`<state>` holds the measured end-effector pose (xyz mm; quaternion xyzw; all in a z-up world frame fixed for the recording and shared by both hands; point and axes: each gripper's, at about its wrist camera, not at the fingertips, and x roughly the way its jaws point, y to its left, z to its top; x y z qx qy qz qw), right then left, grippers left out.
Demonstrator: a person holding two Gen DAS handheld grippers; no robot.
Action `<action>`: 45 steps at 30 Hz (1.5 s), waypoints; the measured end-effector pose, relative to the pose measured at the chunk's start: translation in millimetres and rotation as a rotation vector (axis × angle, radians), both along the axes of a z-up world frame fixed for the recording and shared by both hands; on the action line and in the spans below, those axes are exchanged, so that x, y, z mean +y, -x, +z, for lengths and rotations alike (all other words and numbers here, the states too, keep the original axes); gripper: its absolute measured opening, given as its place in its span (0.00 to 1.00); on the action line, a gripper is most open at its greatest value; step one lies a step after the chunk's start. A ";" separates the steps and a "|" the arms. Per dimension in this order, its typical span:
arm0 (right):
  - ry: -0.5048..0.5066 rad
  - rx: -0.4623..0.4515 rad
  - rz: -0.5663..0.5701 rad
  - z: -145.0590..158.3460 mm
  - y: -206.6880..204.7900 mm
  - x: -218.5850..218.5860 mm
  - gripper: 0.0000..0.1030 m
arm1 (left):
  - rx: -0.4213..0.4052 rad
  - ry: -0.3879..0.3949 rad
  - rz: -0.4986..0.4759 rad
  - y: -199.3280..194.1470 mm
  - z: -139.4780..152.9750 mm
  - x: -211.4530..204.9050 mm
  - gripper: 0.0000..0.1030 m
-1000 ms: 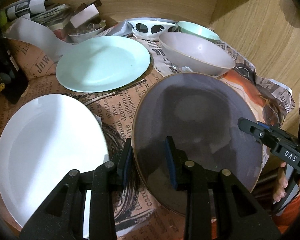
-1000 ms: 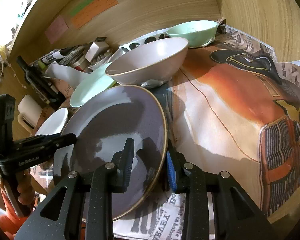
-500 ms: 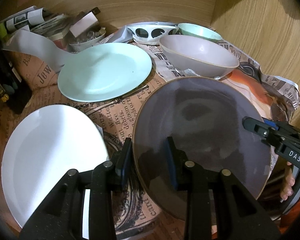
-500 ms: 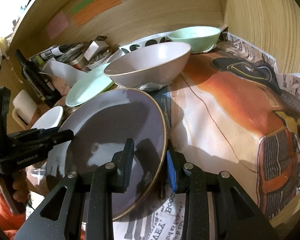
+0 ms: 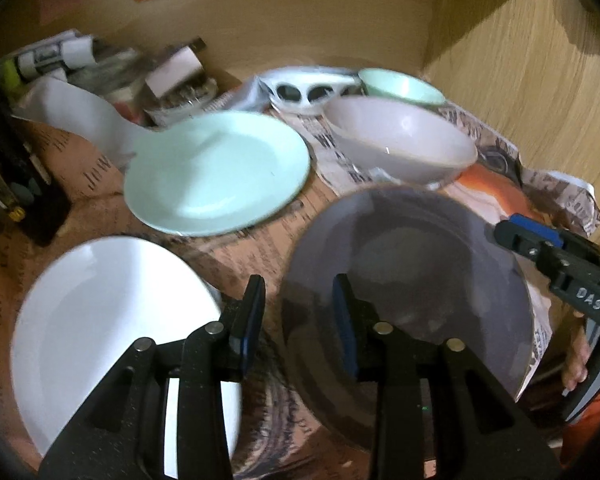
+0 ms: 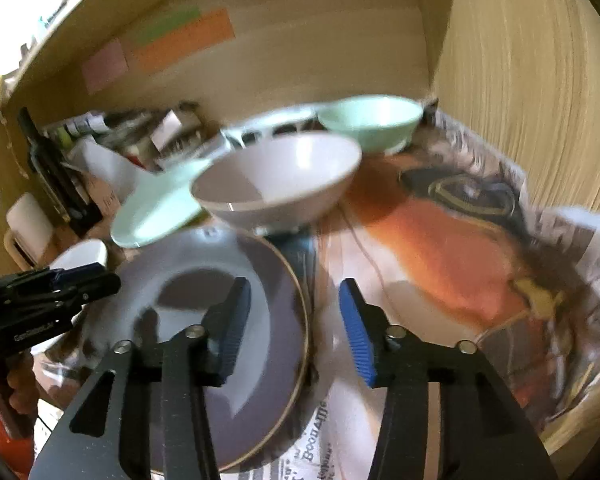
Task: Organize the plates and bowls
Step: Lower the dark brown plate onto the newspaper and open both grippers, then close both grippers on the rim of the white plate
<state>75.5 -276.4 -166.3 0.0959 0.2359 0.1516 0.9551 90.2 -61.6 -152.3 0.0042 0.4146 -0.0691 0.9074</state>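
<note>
A dark grey plate (image 5: 420, 280) with a thin gold rim lies low over the newspaper-covered table, also seen in the right wrist view (image 6: 160, 320). My left gripper (image 5: 298, 312) straddles its left rim. Its jaws are opening, and the pads stand off the rim. My right gripper (image 6: 294, 312) straddles the opposite rim. Its jaws are opening wide, and neither blue pad touches the plate. Each gripper shows in the other's view, the right one (image 5: 540, 248) and the left one (image 6: 80, 284).
A white plate (image 5: 108, 320) lies at the near left, with a mint plate (image 5: 216, 176) behind it. A pale grey bowl (image 5: 400, 144) and a mint bowl (image 5: 400, 88) stand at the back right. Clutter lines the back left, and wooden walls close the back and right.
Both grippers' jaws have spread apart, the right far more, and no longer pinch the dark plate's rim. The right gripper has lifted slightly.
</note>
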 end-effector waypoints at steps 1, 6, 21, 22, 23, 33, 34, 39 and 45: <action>0.007 -0.032 -0.003 5.7 4.2 0.1 0.43 | -0.024 -0.001 0.008 3.1 6.9 3.5 0.36; 0.008 -0.145 0.017 27.6 24.5 9.0 0.60 | -0.169 0.004 0.038 26.2 43.0 21.7 0.60; 0.053 -0.162 0.225 38.0 32.4 102.6 0.69 | -0.276 -0.029 0.192 77.5 67.9 95.4 0.92; 0.056 -0.156 0.233 37.0 32.7 108.3 0.69 | -0.268 -0.030 0.198 79.0 65.5 100.3 0.92; 0.058 -0.147 0.244 35.7 31.7 114.8 0.69 | -0.260 -0.033 0.206 80.1 62.1 106.1 0.92; 0.076 -0.043 0.305 17.1 17.6 168.7 0.70 | -0.196 -0.035 0.243 90.6 32.3 151.4 0.92; 0.082 -0.038 0.304 15.7 16.5 172.3 0.70 | -0.191 -0.036 0.246 91.5 29.9 154.8 0.92; 0.106 -0.017 0.303 10.9 9.9 188.3 0.70 | -0.159 -0.021 0.257 93.0 13.6 170.9 0.92; 0.105 0.020 0.310 7.2 -3.0 198.4 0.53 | -0.130 0.006 0.267 94.1 1.3 183.3 0.92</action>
